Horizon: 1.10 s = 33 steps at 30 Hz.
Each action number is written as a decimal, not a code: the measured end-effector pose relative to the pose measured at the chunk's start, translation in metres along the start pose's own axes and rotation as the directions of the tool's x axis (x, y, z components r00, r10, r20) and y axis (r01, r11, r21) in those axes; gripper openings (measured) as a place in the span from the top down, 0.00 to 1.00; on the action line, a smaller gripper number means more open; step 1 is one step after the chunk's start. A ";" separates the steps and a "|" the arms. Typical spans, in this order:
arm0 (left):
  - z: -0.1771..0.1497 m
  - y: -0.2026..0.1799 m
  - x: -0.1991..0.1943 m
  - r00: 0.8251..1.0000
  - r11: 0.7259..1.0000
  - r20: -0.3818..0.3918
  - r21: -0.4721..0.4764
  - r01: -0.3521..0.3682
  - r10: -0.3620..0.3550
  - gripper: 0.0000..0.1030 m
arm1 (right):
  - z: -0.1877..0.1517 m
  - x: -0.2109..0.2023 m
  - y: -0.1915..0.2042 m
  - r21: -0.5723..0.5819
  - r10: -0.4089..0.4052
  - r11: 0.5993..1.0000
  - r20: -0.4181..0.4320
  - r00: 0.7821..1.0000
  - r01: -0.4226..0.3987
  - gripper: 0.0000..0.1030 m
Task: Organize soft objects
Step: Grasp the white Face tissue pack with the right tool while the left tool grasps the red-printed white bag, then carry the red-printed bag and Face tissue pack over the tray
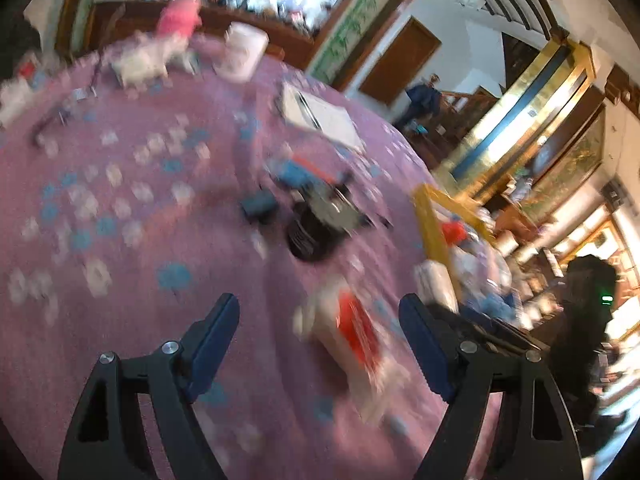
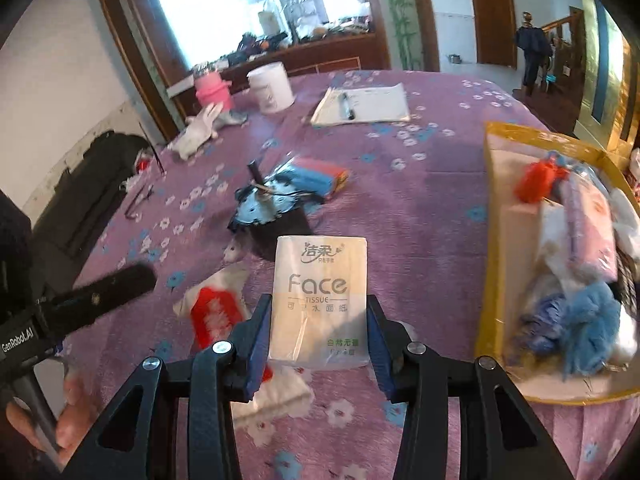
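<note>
My right gripper [image 2: 318,316] is shut on a beige "Face" tissue pack [image 2: 320,280] and holds it above the purple flowered tablecloth [image 2: 420,200]. A white-and-red tissue packet [image 2: 218,308] lies on the cloth just left of it; the blurred left wrist view shows it too [image 1: 352,340]. My left gripper [image 1: 318,334] is open and empty, above that packet. It also shows in the right wrist view [image 2: 104,284]. A yellow box [image 2: 490,208] at the right holds soft items, including a red tassel [image 2: 536,180] and blue yarn [image 2: 576,328].
A blue and orange packet [image 2: 316,174] and a black gadget with wires [image 2: 264,204] lie mid-table. A white plush rabbit [image 2: 200,132], a pink container [image 2: 212,88], a white roll [image 2: 270,84] and a notepad with pen [image 2: 360,106] sit farther back.
</note>
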<state>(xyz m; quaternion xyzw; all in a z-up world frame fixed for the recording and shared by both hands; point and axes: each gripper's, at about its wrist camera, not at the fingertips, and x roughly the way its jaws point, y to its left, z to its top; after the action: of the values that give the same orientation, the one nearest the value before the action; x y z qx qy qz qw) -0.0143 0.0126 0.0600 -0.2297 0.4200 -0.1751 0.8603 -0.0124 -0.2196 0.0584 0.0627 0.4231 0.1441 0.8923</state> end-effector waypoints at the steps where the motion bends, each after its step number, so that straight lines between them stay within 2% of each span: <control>1: -0.003 0.000 0.000 0.999 0.999 -0.019 -0.028 0.026 -0.027 0.21 | -0.003 -0.005 -0.004 0.014 0.003 1.000 0.011 1.000 -0.003 0.54; 3: -0.011 -0.003 0.004 0.998 0.995 -0.062 -0.102 0.019 -0.025 0.21 | -0.007 -0.012 -0.013 0.049 0.018 0.999 0.033 0.999 -0.020 0.54; 6: -0.015 -0.012 0.016 0.997 0.990 -0.079 -0.140 -0.013 0.002 0.21 | -0.009 -0.024 -0.023 0.067 0.020 0.997 0.068 0.997 -0.025 0.54; 11: -0.015 -0.033 0.042 0.991 0.990 -0.106 -0.109 -0.094 0.082 0.21 | -0.015 -0.046 -0.033 0.063 0.027 0.997 0.124 0.992 -0.035 0.54; 16: -0.013 -0.049 0.077 0.977 0.983 -0.123 -0.028 -0.179 0.175 0.25 | -0.025 -0.064 -0.044 0.066 0.048 0.996 0.156 0.987 -0.059 0.53; 17: -0.013 -0.050 0.083 0.973 0.981 -0.127 -0.014 -0.194 0.190 0.37 | -0.026 -0.065 -0.046 0.065 0.053 0.996 0.159 0.986 -0.064 0.53; 18: -0.014 -0.050 0.091 0.968 0.978 -0.143 -0.001 -0.207 0.204 0.59 | -0.029 -0.067 -0.049 0.068 0.058 0.995 0.164 0.985 -0.070 0.53; 19: -0.016 -0.048 0.099 0.968 0.981 -0.164 0.007 -0.193 0.192 0.67 | -0.031 -0.069 -0.050 0.070 0.062 0.995 0.168 0.984 -0.075 0.53; 20: -0.016 -0.047 0.101 0.968 0.982 -0.164 0.011 -0.189 0.188 0.67 | -0.032 -0.070 -0.052 0.070 0.066 0.994 0.170 0.983 -0.079 0.53; 22: -0.018 -0.049 0.100 0.971 0.980 -0.137 0.043 -0.193 0.197 0.67 | -0.035 -0.069 -0.055 0.075 0.068 0.994 0.170 0.983 -0.082 0.53; 24: -0.020 -0.052 0.097 0.975 0.980 -0.108 0.068 -0.186 0.193 0.74 | -0.037 -0.067 -0.057 0.085 0.069 0.993 0.166 0.984 -0.084 0.53; 28: -0.026 -0.067 0.085 0.987 0.978 -0.042 0.144 -0.150 0.158 0.74 | -0.037 -0.062 -0.059 0.099 0.066 0.992 0.163 0.984 -0.083 0.53; 33: -0.029 -0.080 0.066 0.988 0.964 0.063 0.218 -0.150 0.140 0.74 | -0.036 -0.058 -0.055 0.093 0.055 0.993 0.157 0.986 -0.071 0.53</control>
<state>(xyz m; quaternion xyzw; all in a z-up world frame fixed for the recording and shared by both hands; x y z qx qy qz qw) -0.0071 -0.0943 0.0454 -0.1048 0.3931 -0.1522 0.9007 -0.0637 -0.2907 0.0656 0.1309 0.3571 0.1459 0.9133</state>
